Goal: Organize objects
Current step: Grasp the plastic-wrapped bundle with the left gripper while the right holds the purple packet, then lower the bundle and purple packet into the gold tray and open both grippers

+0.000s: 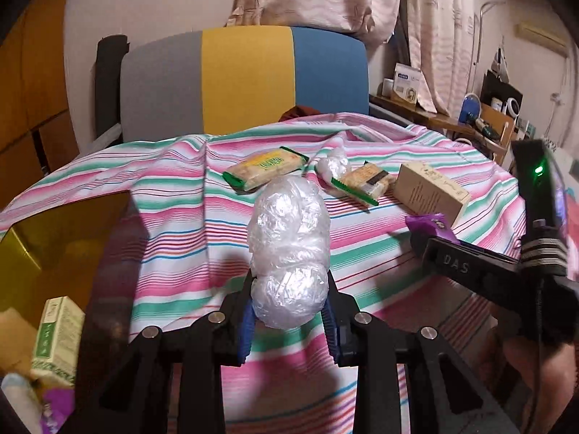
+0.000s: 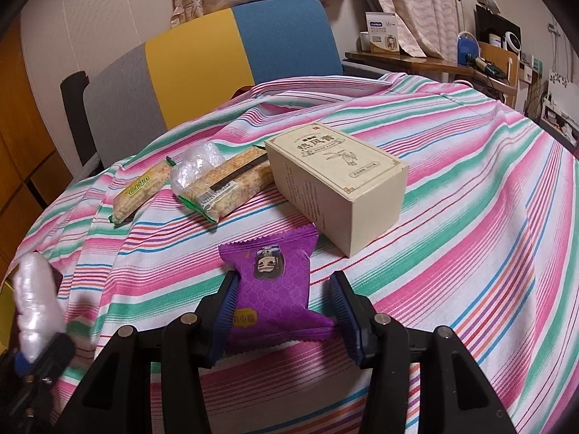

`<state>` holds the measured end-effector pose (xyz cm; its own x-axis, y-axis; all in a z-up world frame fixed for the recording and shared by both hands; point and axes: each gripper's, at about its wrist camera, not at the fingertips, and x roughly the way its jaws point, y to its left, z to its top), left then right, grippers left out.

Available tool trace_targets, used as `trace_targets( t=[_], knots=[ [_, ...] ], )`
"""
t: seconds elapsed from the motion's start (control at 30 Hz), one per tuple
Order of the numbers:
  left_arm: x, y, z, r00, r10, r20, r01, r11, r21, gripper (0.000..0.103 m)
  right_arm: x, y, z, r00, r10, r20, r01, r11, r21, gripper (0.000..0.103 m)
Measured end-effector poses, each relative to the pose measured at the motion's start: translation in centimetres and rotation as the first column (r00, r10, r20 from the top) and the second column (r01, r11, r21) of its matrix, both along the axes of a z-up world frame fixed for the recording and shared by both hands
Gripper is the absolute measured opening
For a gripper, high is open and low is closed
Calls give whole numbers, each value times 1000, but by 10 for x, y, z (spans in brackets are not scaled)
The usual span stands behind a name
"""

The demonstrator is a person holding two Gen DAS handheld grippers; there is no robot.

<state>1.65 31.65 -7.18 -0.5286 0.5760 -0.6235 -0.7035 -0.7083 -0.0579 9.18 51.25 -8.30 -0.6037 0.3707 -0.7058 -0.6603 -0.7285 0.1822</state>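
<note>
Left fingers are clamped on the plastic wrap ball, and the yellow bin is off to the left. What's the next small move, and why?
Probably carry the plastic wrap ball leftward over the yellow bin and let go there. The left gripper holds it clear of the striped cloth, and the bin already holds a green-and-white box. The right gripper can wait, its fingers straddling the purple packet.

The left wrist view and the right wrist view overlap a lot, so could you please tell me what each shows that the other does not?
Only the left wrist view shows the yellow bin holding a green-and-white box. Only the right wrist view shows the purple snack packet whole, lying between the right gripper's fingers. Both show the plastic wrap bundle in the left gripper, and the beige box.
</note>
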Motion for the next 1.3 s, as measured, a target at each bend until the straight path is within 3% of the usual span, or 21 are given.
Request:
trace_targets(
  t=[0.13, 0.4, 0.73, 1.1, 1.3],
  knots=[
    [5, -18, 6, 1000, -5, -17, 5, 1000, 4, 32, -4, -9, 3, 1000, 22, 15, -22, 999, 44, 51],
    [14, -61, 15, 999, 24, 23, -25, 998, 53, 32, -16, -40, 14, 993, 102, 62, -112, 975, 193, 51],
    [7, -128, 45, 993, 119, 4, -118, 985, 122, 32, -13, -53, 21, 990, 129, 48, -137, 961, 241, 51],
    [-31, -203, 54, 950, 301, 87, -311, 939, 146, 32, -13, -80, 33, 978, 197, 62, -207, 934, 290, 51],
    [-55, -239, 47, 909, 388, 153, -409, 901, 145, 32, -11, -112, 49, 959, 282, -4, -273, 932, 238, 51]
  ],
)
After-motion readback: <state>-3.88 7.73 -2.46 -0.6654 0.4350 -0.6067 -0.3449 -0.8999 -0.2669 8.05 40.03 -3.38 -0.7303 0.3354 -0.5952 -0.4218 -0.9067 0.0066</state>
